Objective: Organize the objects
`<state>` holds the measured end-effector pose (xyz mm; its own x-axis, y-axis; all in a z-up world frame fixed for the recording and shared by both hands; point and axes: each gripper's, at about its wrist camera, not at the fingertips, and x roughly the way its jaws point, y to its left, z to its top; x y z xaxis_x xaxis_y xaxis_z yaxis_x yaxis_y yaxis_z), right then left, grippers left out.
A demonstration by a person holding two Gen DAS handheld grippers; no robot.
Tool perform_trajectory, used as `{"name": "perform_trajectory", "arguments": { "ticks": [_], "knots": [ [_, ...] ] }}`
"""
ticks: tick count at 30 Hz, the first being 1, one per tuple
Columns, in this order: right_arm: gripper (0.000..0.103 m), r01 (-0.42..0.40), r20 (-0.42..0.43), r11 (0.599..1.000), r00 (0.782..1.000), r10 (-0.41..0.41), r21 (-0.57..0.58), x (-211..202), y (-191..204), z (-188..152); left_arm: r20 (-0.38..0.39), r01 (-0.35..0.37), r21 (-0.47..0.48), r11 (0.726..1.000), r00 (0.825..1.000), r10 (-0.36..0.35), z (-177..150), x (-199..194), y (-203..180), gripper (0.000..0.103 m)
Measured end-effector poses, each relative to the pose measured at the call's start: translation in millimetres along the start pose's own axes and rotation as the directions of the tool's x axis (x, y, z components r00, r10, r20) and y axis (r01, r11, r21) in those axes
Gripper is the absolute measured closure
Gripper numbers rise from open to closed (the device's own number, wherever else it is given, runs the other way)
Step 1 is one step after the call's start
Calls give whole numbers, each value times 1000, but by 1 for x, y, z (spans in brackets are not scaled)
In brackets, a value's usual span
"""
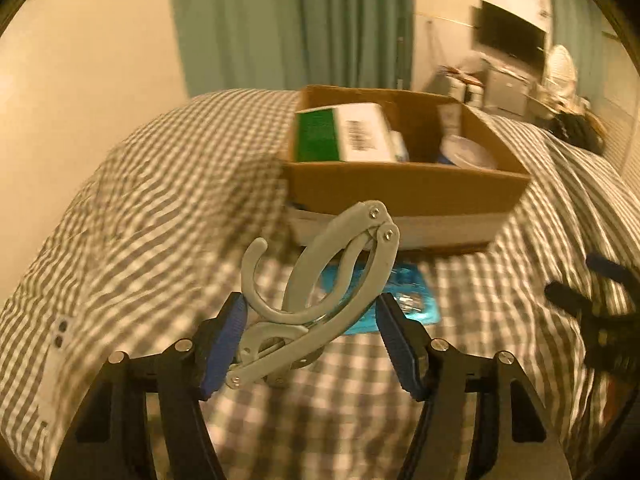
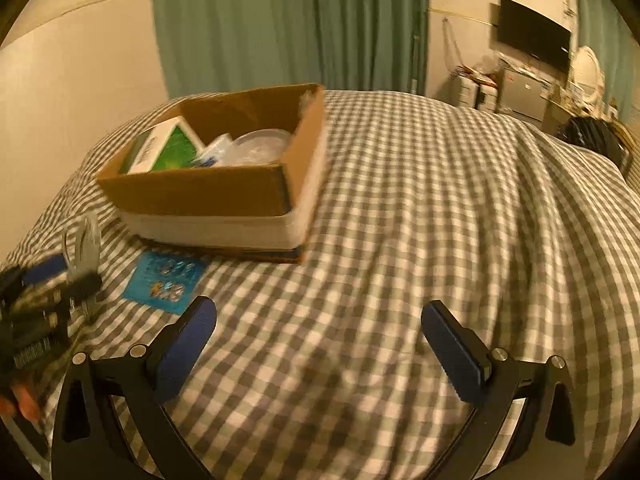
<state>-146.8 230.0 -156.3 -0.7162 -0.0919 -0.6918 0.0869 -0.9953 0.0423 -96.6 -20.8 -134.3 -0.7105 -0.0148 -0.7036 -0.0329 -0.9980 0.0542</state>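
My left gripper (image 1: 312, 332) is shut on a grey folding hanger (image 1: 320, 280) and holds it above the checked bedspread (image 1: 160, 208); it also shows at the left edge of the right wrist view (image 2: 82, 248). A cardboard box (image 1: 404, 188) stands just beyond it, holding a green and white carton (image 1: 340, 134) and a clear plastic lid (image 1: 466, 152). A blue packet (image 1: 412, 300) lies on the bed under the hanger. My right gripper (image 2: 318, 344) is open and empty above the bed, to the right of the box (image 2: 216, 192) and the blue packet (image 2: 166, 280).
Green curtains (image 2: 288, 24) hang behind the bed. A wall TV (image 2: 532, 36), shelves and a fan (image 2: 586, 66) stand at the far right. A dark bag (image 2: 592, 140) lies at the bed's far right edge. A cream wall is on the left.
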Motion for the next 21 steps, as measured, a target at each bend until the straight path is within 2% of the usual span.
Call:
{"name": "perform_trajectory", "arguments": {
  "ticks": [1, 2, 6, 10, 14, 18, 21],
  "knots": [
    [0, -9, 0, 1000, 1000, 9, -17, 1, 6, -1, 7, -16, -13, 1000, 1000, 16, 0, -1, 6, 54],
    [0, -20, -2, 999, 1000, 20, -36, 2, 13, -1, 6, -38, -26, 999, 999, 38, -1, 0, 12, 60],
    [0, -81, -13, 988, 997, 80, -128, 10, 46, -1, -50, -10, -91, 996, 999, 6, -2, 16, 31, 66],
    [0, -81, -24, 963, 997, 77, -258, 23, 82, -4, -124, 23, -138, 990, 991, -40, -6, 34, 42, 66],
    [1, -85, -83, 936, 995, 60, -343, 51, 110, -7, -116, 51, -202, 978, 990, -76, -7, 33, 54, 65],
    [5, -79, -134, 899, 991, 22, -431, 82, 132, -10, -129, 41, -202, 978, 989, -68, -7, 35, 53, 57],
    [6, -67, -131, 858, 991, 0, -508, 94, 148, -10, -131, 40, -186, 982, 989, -65, -6, 35, 50, 49]
  ]
}}
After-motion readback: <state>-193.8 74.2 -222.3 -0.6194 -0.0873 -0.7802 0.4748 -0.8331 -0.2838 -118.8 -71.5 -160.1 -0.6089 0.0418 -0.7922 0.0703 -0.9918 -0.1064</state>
